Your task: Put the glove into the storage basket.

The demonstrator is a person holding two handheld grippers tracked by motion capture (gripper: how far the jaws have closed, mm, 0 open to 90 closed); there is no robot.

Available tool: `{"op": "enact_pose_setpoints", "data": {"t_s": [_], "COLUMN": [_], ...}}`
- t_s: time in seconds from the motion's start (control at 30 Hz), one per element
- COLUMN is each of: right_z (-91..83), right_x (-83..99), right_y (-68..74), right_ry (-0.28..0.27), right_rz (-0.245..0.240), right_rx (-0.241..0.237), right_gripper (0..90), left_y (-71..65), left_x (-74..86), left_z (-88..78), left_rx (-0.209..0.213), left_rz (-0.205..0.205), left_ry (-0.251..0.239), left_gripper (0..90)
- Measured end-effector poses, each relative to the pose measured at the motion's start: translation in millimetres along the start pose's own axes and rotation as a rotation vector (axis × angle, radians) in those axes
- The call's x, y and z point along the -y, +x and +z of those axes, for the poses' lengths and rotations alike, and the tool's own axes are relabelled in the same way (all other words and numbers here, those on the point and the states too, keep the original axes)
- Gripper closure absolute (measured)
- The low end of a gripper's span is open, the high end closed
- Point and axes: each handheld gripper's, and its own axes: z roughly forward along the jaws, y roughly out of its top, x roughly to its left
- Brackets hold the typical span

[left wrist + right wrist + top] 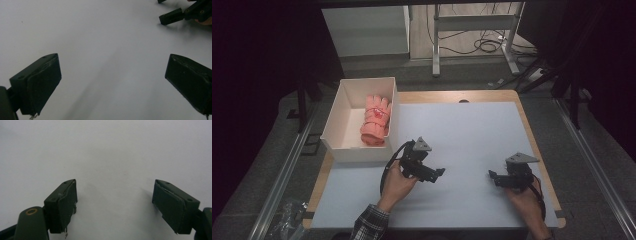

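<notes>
A pair of pink gloves (pixel 376 121) lies inside a white open box (pixel 343 112) at the table's left rear. My left gripper (pixel 438 173) is held low over the white table surface, right of the box, pointing right. In the left gripper view its jaws stand wide apart (pixel 112 75) with nothing between them. My right gripper (pixel 492 176) rests near the table's right front, pointing left toward the other one. Its jaws are spread too (pixel 115 195), over bare white surface. The right gripper's tips (pixel 172 16) show at the top right of the left gripper view.
The white table sheet (pixel 472 135) lies on a wooden top whose edge (pixel 532 135) shows at the right. A metal table frame (pixel 472 25) and cables stand on the floor beyond. Rails run along both sides of the table.
</notes>
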Motion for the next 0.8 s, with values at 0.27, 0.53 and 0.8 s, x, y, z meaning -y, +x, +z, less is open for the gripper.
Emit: {"op": "enact_pose_setpoints", "data": {"t_s": [0.27, 0.53, 0.8], "right_z": [0.0, 0.1, 0.1], "right_x": [0.0, 0.0, 0.0], "right_y": [0.0, 0.0, 0.0], "right_ry": [0.0, 0.0, 0.0], "right_rz": [0.0, 0.0, 0.0], "right_rx": [0.0, 0.001, 0.001], "right_gripper": [20.4, 20.2, 20.1], "left_y": [-0.3, 2.7, 6.8], "left_x": [15.3, 33.4, 50.3], "left_z": [3.4, 6.3, 6.2], "left_rx": [0.005, 0.011, 0.018], "left_rz": [-0.013, -0.036, -0.053], "left_ry": [0.006, 0.023, 0.033], "left_gripper": [0.8, 0.7, 0.7]}}
